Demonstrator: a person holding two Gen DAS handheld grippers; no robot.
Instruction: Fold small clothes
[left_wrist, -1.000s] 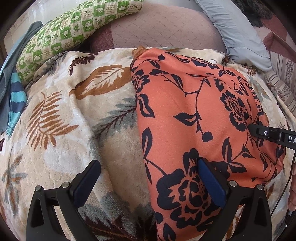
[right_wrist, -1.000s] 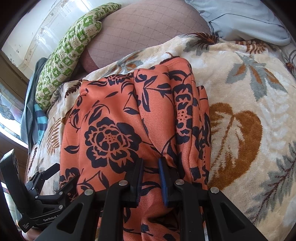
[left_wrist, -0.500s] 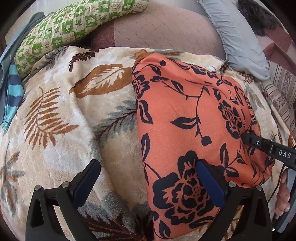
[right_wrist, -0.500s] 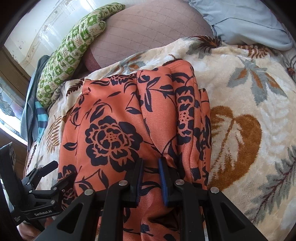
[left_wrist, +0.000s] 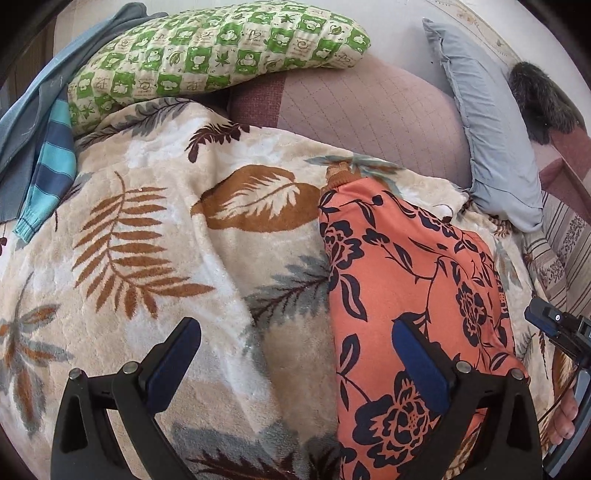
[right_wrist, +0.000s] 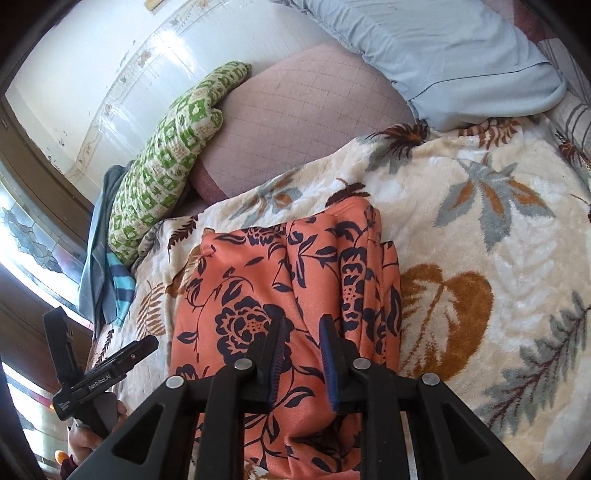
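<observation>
We are holding left gripper (left_wrist: 295, 363) agape beside garment (left_wrist: 417, 295); right gripper (right_wrist: 303, 354), part-open, straddling garment: fold risks slipping.

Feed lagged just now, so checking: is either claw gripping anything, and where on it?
The left claw is open and holds nothing. The right claw looks slightly parted over the near end of the orange floral garment; whether it pinches the cloth cannot be told.
</observation>
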